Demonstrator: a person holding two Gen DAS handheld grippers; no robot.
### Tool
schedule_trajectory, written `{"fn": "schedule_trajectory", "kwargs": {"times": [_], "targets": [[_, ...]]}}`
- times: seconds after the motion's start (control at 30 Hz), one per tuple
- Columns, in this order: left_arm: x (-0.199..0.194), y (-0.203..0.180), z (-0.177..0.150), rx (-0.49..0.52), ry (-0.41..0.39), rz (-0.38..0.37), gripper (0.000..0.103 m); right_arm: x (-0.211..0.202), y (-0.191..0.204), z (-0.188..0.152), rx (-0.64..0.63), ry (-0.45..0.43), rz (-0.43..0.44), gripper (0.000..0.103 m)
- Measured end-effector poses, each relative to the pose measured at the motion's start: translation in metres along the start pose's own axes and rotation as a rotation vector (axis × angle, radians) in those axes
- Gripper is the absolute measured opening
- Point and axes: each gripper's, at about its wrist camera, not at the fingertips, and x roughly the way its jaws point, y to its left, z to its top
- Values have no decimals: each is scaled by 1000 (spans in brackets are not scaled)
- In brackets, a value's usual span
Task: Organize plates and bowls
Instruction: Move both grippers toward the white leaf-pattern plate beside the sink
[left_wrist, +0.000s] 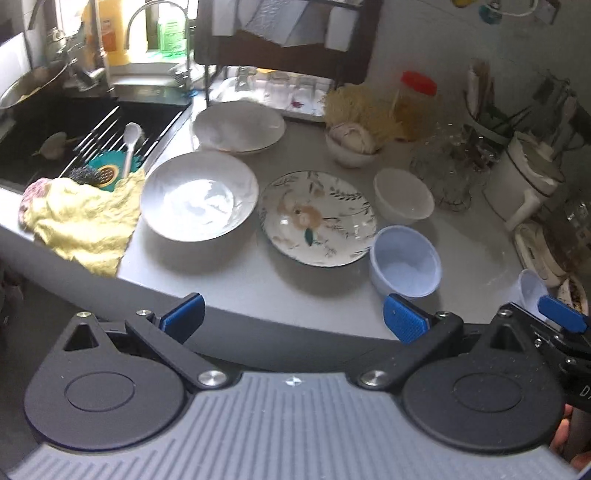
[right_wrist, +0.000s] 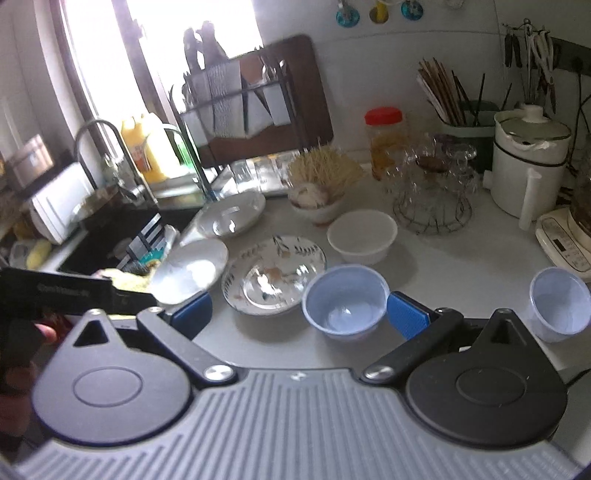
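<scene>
- The left gripper is held spread wide above the front edge of the counter; nothing is gripped between its blue pads.
- The right gripper is likewise spread wide, with nothing held; the blue bowl is seen just beyond its fingertips, untouched.
- A floral plate is placed at the centre of the counter, with its rim close beside the blue bowl.
- A large white bowl is positioned to the left of the floral plate, beside a yellow cloth draped over the sink edge.
- A second white dish is located behind the large white bowl, near the drying rack.
- A small white bowl is set behind the blue bowl.
- A small blue cup is placed apart, on the right side of the counter.
- A further bowl holding pale round items is located in front of a bundle of thin sticks.
- A white spoon rests on the wire grid over the sink.
</scene>
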Motion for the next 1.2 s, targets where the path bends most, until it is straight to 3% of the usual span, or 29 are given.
{"fn": "schedule_trajectory", "kwargs": {"times": [0.1, 0.4, 0.7, 0.93, 1.03, 1.17, 1.2], "targets": [[6, 5, -3, 15, -1, 33, 103, 4, 4, -6, 18, 24, 47, 103], [30, 53, 23, 14, 4, -37, 103, 32, 50, 1, -21, 6, 53, 103], [57, 135, 74, 36, -21, -25, 103, 92, 113, 22, 32, 34, 41, 103], [94, 202, 102, 31, -16, -59, 103, 137, 168, 26, 42, 54, 64, 103], [112, 228, 110, 35, -6, -107, 103, 158, 186, 26, 67, 66, 70, 102], [143, 250, 122, 105, 21, -167, 103, 186, 186, 16, 199, 103, 43, 92], [149, 252, 125, 126, 27, -176, 103, 194, 185, 13, 241, 121, 32, 84]]}}
